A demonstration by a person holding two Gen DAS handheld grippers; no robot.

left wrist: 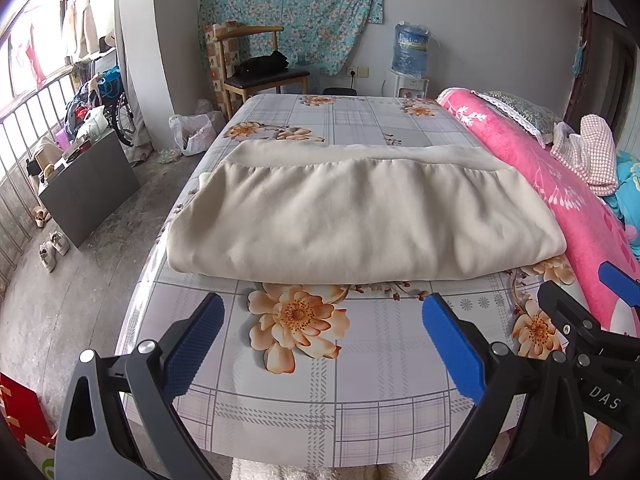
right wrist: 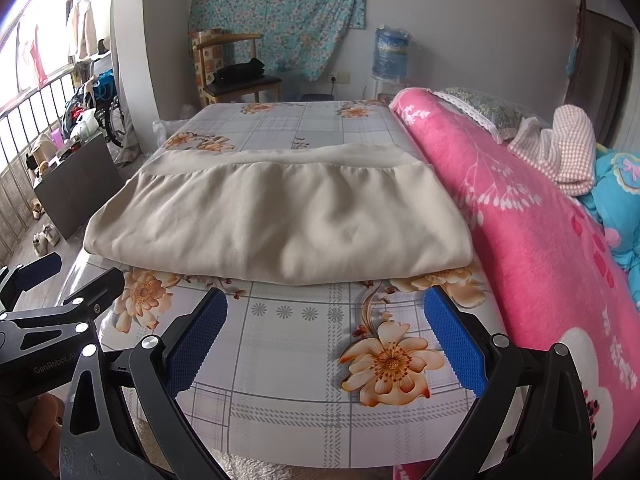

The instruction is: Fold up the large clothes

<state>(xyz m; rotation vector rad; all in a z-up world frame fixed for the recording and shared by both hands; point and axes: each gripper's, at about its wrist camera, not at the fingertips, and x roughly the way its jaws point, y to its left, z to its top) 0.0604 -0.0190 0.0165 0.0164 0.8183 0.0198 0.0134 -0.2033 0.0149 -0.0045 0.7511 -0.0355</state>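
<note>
A cream garment (left wrist: 360, 220) lies folded into a thick rectangle across the flowered bed sheet (left wrist: 360, 380), its near fold facing me and a flat band along its far edge. The right wrist view shows the same cream garment (right wrist: 280, 220) from further right. My left gripper (left wrist: 322, 312) is open over the sheet, a short way in front of the near fold, with nothing between its blue pads (left wrist: 452, 352). My right gripper (right wrist: 326, 308) is open too, just short of the fold. Each gripper shows at the edge of the other's view.
A rolled pink blanket (right wrist: 540, 240) runs along the right side of the bed, with pillows and a checked cloth (right wrist: 568, 152) behind it. Left of the bed the floor holds a dark board (left wrist: 88, 192), shoes and clutter. A wooden chair (left wrist: 256, 68) and water dispenser (left wrist: 410, 60) stand beyond.
</note>
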